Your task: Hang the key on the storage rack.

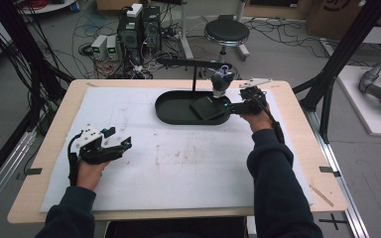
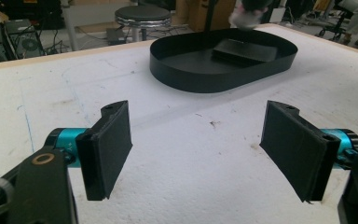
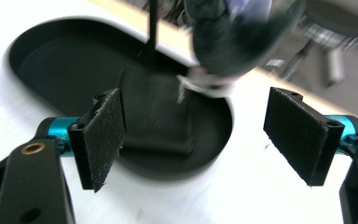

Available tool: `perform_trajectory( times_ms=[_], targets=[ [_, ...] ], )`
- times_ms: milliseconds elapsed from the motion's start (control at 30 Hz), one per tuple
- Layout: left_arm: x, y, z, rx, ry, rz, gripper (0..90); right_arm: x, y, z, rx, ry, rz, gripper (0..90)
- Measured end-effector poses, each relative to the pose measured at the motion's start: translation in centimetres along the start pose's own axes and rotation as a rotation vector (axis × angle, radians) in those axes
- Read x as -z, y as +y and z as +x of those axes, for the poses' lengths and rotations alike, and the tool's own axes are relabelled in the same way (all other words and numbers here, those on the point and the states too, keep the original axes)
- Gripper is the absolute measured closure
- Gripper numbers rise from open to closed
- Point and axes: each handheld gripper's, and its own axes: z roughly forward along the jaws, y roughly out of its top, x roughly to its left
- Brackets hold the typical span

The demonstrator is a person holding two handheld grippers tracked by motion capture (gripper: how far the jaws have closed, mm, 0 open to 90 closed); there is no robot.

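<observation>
A black oval tray (image 1: 171,110) sits at the back middle of the white mat, with a flat black square block (image 1: 207,108) lying in its right end. A dark rounded object with a pale underside (image 1: 222,80) hangs from a black stand's arm over that end. My right gripper (image 1: 230,106) is open at the tray's right rim, close to the block. In the right gripper view the block (image 3: 161,116) and the hanging object (image 3: 233,44) lie between the jaws, blurred. My left gripper (image 1: 119,139) rests open at the mat's left, empty, and its view faces the tray (image 2: 186,77).
The white mat (image 1: 178,168) covers most of the wooden table (image 1: 54,148). A black stand post (image 1: 194,77) rises behind the tray. Beyond the table are a stool (image 1: 226,33), computer boxes (image 1: 139,29) and cables on the floor. Black frame posts stand at both sides.
</observation>
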Motion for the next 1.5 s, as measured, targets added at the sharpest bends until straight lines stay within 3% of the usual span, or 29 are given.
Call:
perform_trajectory(
  times_ms=[167, 300, 533, 867, 1500],
  targets=[
    [0.0, 0.0, 0.2, 0.020, -0.008, -0.008, 24.1, 3.4, -3.1, 0.6, 0.007, 0.051, -0.084, 21.0],
    [0.1, 0.2, 0.5, 0.048, -0.005, -0.034, 24.1, 5.6, -6.6, 1.8, 0.024, 0.032, -0.099, 21.0],
    [0.3, 0.3, 0.6, 0.054, 0.000, -0.063, 23.8, 7.1, -11.1, 1.9, -0.038, -0.005, -0.104, 21.0],
    [0.4, 0.4, 0.5, 0.048, -0.002, -0.060, 23.8, 7.7, -11.7, 1.8, -0.008, -0.047, -0.091, 21.0],
    [0.5, 0.4, 0.4, 0.040, -0.003, -0.062, 23.8, 8.2, -12.1, 1.9, 0.002, -0.070, -0.086, 21.0]
  ],
)
